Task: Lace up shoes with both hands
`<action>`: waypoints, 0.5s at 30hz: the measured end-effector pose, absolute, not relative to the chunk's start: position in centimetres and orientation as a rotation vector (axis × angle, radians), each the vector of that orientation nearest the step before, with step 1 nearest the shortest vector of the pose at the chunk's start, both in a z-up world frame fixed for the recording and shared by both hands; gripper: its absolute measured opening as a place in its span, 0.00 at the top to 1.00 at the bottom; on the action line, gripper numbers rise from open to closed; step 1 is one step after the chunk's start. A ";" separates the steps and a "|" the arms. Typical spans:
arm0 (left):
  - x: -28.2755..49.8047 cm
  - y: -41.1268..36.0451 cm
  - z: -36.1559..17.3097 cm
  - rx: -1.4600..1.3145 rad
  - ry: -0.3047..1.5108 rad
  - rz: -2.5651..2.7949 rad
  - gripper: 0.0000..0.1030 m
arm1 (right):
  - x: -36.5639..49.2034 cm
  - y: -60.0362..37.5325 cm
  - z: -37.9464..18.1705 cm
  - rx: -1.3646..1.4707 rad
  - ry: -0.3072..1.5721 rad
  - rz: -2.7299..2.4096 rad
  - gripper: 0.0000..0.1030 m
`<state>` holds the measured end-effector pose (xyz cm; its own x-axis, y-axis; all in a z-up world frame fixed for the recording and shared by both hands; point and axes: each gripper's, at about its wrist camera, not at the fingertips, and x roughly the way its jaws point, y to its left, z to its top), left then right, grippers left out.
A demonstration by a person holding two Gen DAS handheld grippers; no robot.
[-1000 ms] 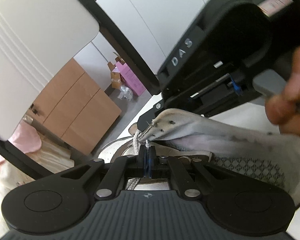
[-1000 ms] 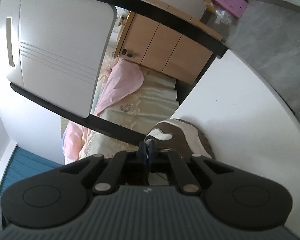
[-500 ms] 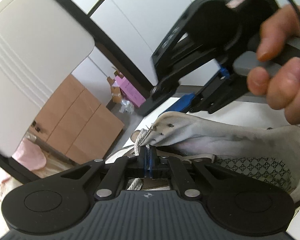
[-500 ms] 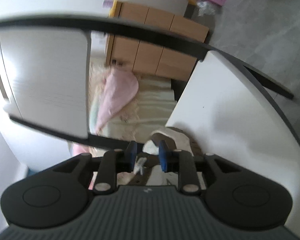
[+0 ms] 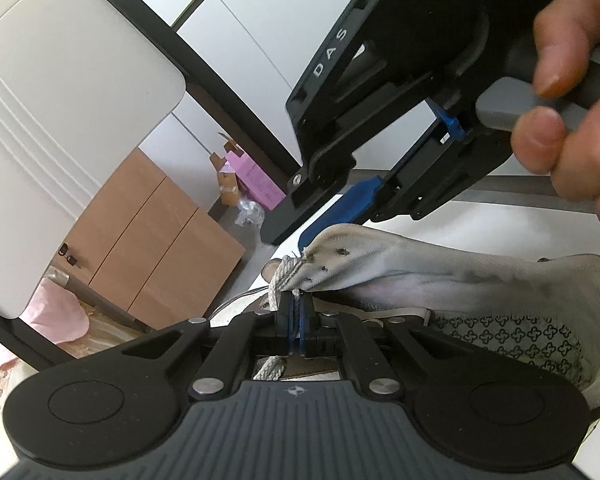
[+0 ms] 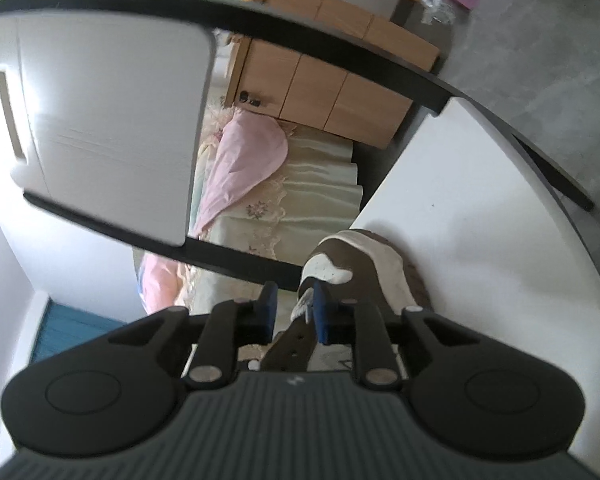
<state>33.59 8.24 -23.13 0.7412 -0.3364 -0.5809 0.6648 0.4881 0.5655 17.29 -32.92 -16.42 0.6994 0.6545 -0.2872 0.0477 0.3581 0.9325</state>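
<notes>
A brown and cream shoe (image 6: 364, 264) lies on the white table, and its grey eyelet flap (image 5: 380, 256) shows in the left wrist view. My left gripper (image 5: 295, 312) is shut on the white shoelace (image 5: 280, 280) just below the flap's tip. A hand (image 5: 572, 92) holds my right gripper (image 5: 296, 236) above and behind the flap. In the right wrist view the right gripper (image 6: 294, 308) has its jaws closing. The lace end (image 6: 303, 304) sits between the pads against the right one; the left pad stands apart from it.
The white table (image 6: 480, 260) ends just beyond the shoe's toe. Past it are a bed with a pink pillow (image 6: 244, 160), a wooden cabinet (image 6: 340, 88) and a white chair back (image 6: 100, 120). A pink box (image 5: 252, 184) lies on the floor.
The right gripper went from shut to apart and lifted off the flap; its gap has since narrowed around the lace end. The left gripper stayed shut on the lace and shifted slightly.
</notes>
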 end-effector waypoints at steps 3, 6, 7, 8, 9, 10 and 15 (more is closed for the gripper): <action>35.2 5.3 -23.2 0.862 0.427 -0.630 0.97 | 17.3 -32.2 -16.6 1.106 0.742 0.418 0.81; 35.8 2.4 -22.6 0.858 0.430 -0.626 0.97 | 17.0 -31.9 -16.7 1.114 0.720 0.427 0.92; 36.0 1.5 -22.4 0.856 0.431 -0.625 0.97 | 16.9 -31.7 -16.7 1.106 0.710 0.425 0.95; 36.2 0.5 -22.2 0.854 0.432 -0.624 0.97 | 16.7 -31.5 -16.5 1.089 0.698 0.418 0.96; 36.1 -0.2 -22.1 0.852 0.435 -0.622 0.97 | 16.5 -31.3 -16.4 1.072 0.687 0.410 0.96; 35.9 -0.7 -22.2 0.850 0.440 -0.619 0.97 | 16.3 -31.0 -16.3 1.060 0.675 0.398 0.96; 36.0 -1.7 -22.2 0.832 0.450 -0.610 0.97 | 14.4 -30.2 -16.8 1.093 0.582 0.321 0.98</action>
<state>35.95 -1.67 -22.23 0.7416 -0.3206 -0.5892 0.6575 0.5215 0.5438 14.44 -30.16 -16.79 0.8078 0.5172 -0.2827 0.0363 0.4351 0.8997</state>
